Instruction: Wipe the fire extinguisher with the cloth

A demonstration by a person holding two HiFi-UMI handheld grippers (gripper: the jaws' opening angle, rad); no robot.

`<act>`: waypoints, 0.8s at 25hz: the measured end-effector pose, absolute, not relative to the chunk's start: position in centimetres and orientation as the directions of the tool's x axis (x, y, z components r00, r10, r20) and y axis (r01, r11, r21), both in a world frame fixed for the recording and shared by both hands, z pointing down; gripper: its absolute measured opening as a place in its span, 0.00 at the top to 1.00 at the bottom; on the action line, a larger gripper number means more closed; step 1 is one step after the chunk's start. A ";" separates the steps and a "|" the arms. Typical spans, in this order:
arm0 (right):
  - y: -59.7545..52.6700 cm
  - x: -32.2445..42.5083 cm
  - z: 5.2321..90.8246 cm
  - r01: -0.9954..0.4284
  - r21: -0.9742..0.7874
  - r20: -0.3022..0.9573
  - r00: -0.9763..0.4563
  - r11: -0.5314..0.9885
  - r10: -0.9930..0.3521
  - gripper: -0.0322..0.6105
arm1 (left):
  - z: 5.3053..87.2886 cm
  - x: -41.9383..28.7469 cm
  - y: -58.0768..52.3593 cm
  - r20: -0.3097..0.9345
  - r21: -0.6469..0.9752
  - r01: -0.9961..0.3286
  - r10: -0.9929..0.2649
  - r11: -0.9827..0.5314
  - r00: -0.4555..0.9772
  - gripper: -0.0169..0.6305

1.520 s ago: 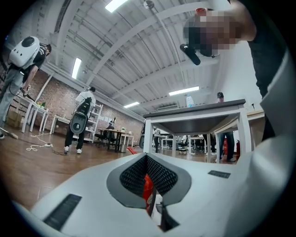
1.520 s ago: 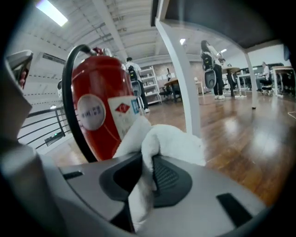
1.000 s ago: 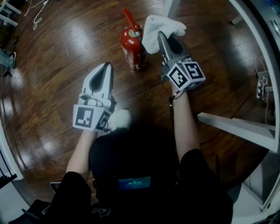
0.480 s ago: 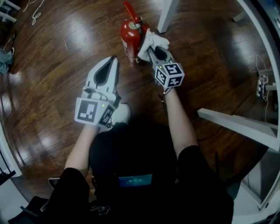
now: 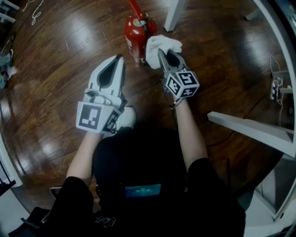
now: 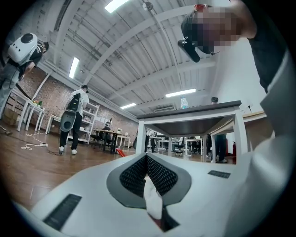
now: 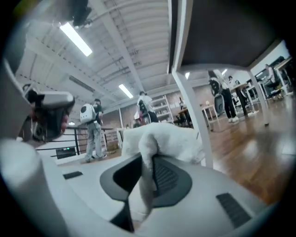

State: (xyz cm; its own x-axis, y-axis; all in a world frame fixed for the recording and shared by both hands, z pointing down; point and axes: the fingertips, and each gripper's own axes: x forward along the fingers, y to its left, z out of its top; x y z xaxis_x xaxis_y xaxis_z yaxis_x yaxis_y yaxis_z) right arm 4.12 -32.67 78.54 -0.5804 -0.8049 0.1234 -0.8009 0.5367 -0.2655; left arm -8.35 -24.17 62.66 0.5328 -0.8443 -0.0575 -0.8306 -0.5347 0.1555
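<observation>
A red fire extinguisher (image 5: 134, 33) stands upright on the dark wooden floor at the top middle of the head view. Just to its right is a bunched white cloth (image 5: 162, 45), with my right gripper (image 5: 161, 52) shut on it; the cloth touches or nearly touches the cylinder's right side. In the right gripper view the cloth (image 7: 163, 138) bulges over the closed jaw tips of that gripper (image 7: 150, 156). My left gripper (image 5: 119, 57) points at the extinguisher from below left, a short gap away, jaws together and holding nothing. The left gripper (image 6: 146, 157) shows its pads meeting.
A white table leg (image 5: 175, 14) stands right behind the cloth, and a white beam (image 5: 249, 132) crosses at the right. A power strip with cables (image 5: 276, 88) lies far right. The person's white shoe (image 5: 127, 118) is under the left gripper. People stand far off (image 6: 71, 118).
The right gripper brought the cloth down and left against the extinguisher's right side, then drew it slightly lower. The left gripper moved forward, closer to the extinguisher.
</observation>
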 end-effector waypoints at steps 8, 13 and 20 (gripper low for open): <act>-31.7 -1.5 62.8 -0.735 -0.066 -0.115 -0.666 0.674 -0.737 0.83 | 62.4 -9.1 -23.9 -0.063 0.149 -0.843 -0.855 -0.517 0.514 0.97; -33.4 -4.9 69.2 -0.724 -0.112 0.019 -0.686 0.680 -0.727 0.83 | 62.4 -9.9 -23.7 -0.054 0.139 -0.852 -0.863 -0.504 0.502 0.98; -32.1 -4.1 86.6 -0.744 -0.202 0.355 -0.661 0.636 -0.661 0.83 | 62.2 -10.5 -23.3 -0.061 0.145 -0.855 -0.867 -0.497 0.494 0.97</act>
